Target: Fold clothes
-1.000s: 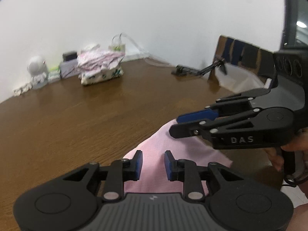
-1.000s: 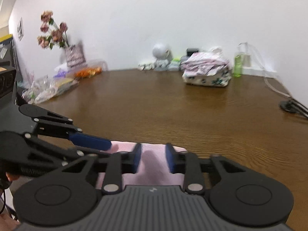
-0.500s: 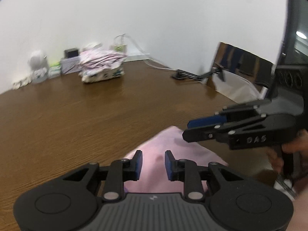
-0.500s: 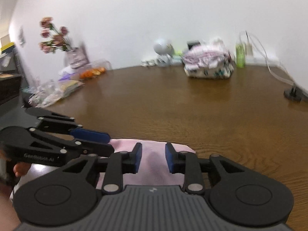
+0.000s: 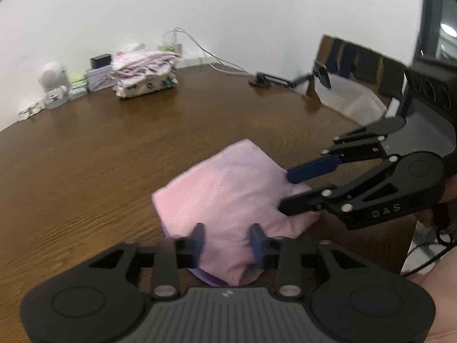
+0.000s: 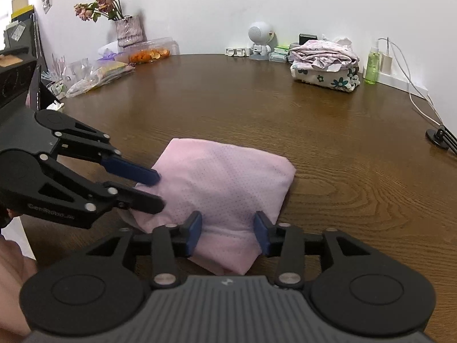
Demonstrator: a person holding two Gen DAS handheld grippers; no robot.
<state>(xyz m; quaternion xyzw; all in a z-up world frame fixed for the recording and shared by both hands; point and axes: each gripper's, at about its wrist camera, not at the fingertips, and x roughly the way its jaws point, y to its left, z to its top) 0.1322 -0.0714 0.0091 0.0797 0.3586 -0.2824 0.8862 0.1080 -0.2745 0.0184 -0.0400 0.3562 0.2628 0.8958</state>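
Note:
A folded pink garment (image 5: 228,197) lies on the brown wooden table (image 5: 100,154) near its front edge; it also shows in the right wrist view (image 6: 225,183). My left gripper (image 5: 227,244) is open, its fingers straddling the garment's near edge. My right gripper (image 6: 228,235) is open too, its fingers either side of the garment's near corner. Each gripper shows in the other's view, the right gripper (image 5: 291,191) at the garment's right edge and the left gripper (image 6: 157,190) at its left edge, jaws parted.
A stack of folded floral clothes (image 6: 325,63) sits at the table's far side, beside a small white robot figure (image 6: 258,40) and a green bottle (image 6: 371,65). A vase of dried flowers (image 6: 125,28) and plastic bags (image 6: 97,74) are far left. A cable and stand (image 6: 437,134) lie right.
Both grippers have opened wider and let go of the garment. The garment has come down and lies flat on the table, and both views tilted downward.

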